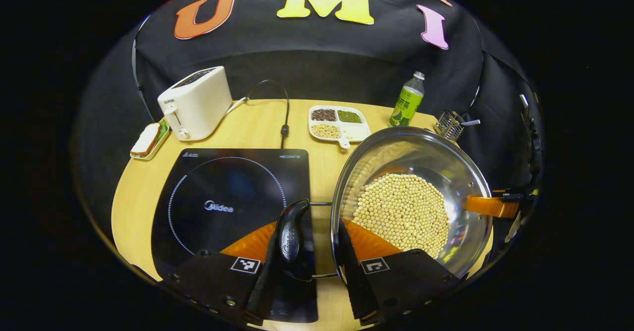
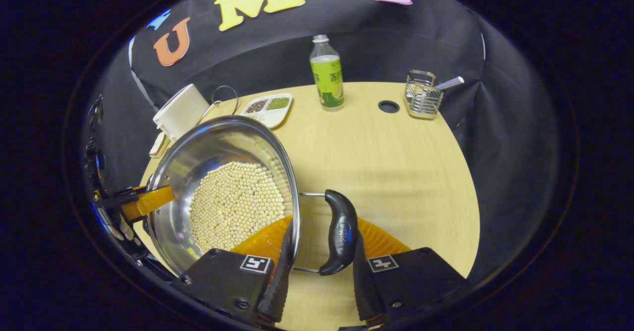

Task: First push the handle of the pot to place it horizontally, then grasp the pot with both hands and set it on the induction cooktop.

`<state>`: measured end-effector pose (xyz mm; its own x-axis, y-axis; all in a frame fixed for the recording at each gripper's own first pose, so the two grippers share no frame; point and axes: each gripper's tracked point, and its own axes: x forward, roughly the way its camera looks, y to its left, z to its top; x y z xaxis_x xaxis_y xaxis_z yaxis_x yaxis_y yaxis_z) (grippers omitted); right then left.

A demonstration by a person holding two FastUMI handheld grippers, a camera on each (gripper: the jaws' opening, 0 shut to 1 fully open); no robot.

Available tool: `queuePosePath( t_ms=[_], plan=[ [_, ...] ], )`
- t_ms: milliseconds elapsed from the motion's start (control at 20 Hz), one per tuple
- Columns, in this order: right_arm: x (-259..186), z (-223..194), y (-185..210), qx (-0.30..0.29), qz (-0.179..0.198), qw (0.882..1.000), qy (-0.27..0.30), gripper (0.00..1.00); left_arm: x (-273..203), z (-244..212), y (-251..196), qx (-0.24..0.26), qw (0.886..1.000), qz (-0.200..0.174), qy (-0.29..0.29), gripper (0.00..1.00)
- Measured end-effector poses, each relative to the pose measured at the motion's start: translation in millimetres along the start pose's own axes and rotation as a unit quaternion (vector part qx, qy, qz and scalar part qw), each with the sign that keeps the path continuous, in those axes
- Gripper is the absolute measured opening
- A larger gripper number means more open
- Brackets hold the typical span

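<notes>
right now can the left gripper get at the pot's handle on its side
Probably yes: the left gripper already straddles the black handle beside the pot rim, nothing between. Whether both fingers press it is unclear.

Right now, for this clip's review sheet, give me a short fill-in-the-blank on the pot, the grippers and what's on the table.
1. The steel pot holds pale round ____.
2. Each gripper, left and right, has one finger inside the pot and one outside a black ____.
3. The pot sits on the table beside the ____ cooktop, not on it.
4. Behind the cooktop stands a white ____.

Missing words: beans; handle; induction; toaster
</notes>
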<state>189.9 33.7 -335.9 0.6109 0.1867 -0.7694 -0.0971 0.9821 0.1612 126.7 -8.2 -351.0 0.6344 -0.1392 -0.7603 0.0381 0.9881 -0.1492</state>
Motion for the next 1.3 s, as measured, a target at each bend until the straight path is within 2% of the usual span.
queuePosePath(
  t_ms=[600, 900, 1300],
  plan=[
    [12, 20, 115, -0.023, 0.033, 0.999, -0.001, 0.55, -39, 14, 108, -0.023, 0.999, 0.035, -0.011, 0.58],
    [26, 19, 162, -0.027, 0.036, 0.999, 0.004, 0.55, -41, 13, 154, -0.032, 0.999, 0.040, -0.005, 0.58],
    [49, 15, 212, -0.014, 0.035, 0.999, 0.015, 0.55, -31, 19, 208, -0.017, 0.999, 0.039, 0.004, 0.58]
  ],
)
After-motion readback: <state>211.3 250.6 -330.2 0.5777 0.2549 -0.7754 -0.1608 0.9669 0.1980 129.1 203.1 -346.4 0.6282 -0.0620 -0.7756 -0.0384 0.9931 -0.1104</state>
